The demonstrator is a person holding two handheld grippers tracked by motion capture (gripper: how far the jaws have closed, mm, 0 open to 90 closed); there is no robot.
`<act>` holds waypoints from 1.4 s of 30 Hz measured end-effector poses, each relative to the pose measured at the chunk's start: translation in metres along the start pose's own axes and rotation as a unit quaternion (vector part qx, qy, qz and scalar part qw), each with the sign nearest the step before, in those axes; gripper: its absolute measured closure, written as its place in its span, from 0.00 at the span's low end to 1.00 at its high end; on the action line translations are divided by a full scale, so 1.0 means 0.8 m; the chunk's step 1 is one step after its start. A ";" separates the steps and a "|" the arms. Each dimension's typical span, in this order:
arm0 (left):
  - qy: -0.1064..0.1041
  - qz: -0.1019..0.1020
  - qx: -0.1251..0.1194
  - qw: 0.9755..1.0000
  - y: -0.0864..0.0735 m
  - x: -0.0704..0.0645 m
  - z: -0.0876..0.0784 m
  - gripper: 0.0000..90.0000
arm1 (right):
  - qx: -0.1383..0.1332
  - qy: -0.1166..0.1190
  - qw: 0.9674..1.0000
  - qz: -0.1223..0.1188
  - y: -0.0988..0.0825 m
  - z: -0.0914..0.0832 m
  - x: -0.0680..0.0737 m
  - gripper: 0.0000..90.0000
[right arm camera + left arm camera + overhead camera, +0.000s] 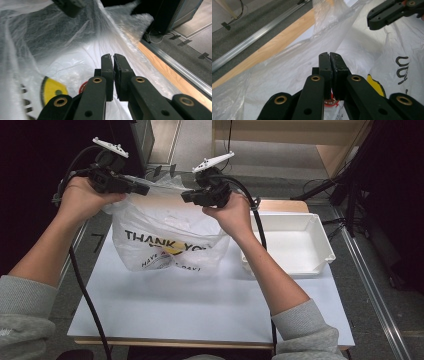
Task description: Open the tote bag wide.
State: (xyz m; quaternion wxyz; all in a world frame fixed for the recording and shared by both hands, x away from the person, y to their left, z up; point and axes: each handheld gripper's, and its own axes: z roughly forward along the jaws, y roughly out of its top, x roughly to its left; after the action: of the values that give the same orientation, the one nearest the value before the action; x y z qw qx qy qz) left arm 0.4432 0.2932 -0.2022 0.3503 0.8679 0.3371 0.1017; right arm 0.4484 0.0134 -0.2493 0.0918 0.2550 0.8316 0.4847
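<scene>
High view: thin white plastic bag (167, 237) printed "THANK YOU", held up by its top edge at 2 points, bottom resting on the white bench (200, 305) toward the left half. Left gripper (142, 190) at the bag's upper left corner, fingers pinched together on the plastic, gripped by the person's left hand (85, 195). Right gripper (186, 196) at the upper right of the bag mouth, fingers likewise clamped tight on the film, held by the right hand (232, 215). Bag mouth stretched between the 2 grippers. Left gripper view: fingers (325, 67) closed flat against each other over crumpled plastic, yellow print and a red item showing through below, other gripper near the top right. Right gripper view: fingers (107, 70) pressed shut above translucent film, yellow mark and a red spot visible lower left. Beside the bag on the right, apart from it, white tray (320, 237) sitting on the bench. Black cables trailing down along both forearms in grey sleeves.
</scene>
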 end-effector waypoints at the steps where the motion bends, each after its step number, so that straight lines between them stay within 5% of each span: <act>1: 0.000 0.000 0.000 1.000 0.000 0.000 0.000 0.99 | 0.000 0.000 1.000 0.000 0.000 0.000 0.000 0.98; 14: -0.004 -0.032 -0.010 0.999 -0.069 0.021 0.008 0.97 | -0.001 0.021 1.000 0.003 -0.015 0.042 -0.004 0.98; 19: 0.000 -0.038 -0.016 0.999 -0.086 0.024 0.010 0.96 | -0.034 0.027 0.999 0.002 -0.028 0.051 -0.006 0.98; 30: 0.003 -0.054 -0.029 0.998 -0.122 0.029 0.030 0.95 | -0.003 0.007 1.000 0.026 -0.058 0.075 -0.004 0.97; 42: 0.002 -0.072 -0.041 0.997 -0.149 0.032 0.051 0.98 | -0.001 -0.006 0.999 0.044 -0.078 0.087 -0.004 1.00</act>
State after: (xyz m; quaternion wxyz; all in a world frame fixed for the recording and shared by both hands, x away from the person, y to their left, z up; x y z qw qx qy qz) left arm 0.4177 0.3507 -0.3145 0.3915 0.8261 0.3949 0.0916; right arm 0.4580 0.0396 -0.3382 0.0755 0.2946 0.8186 0.4873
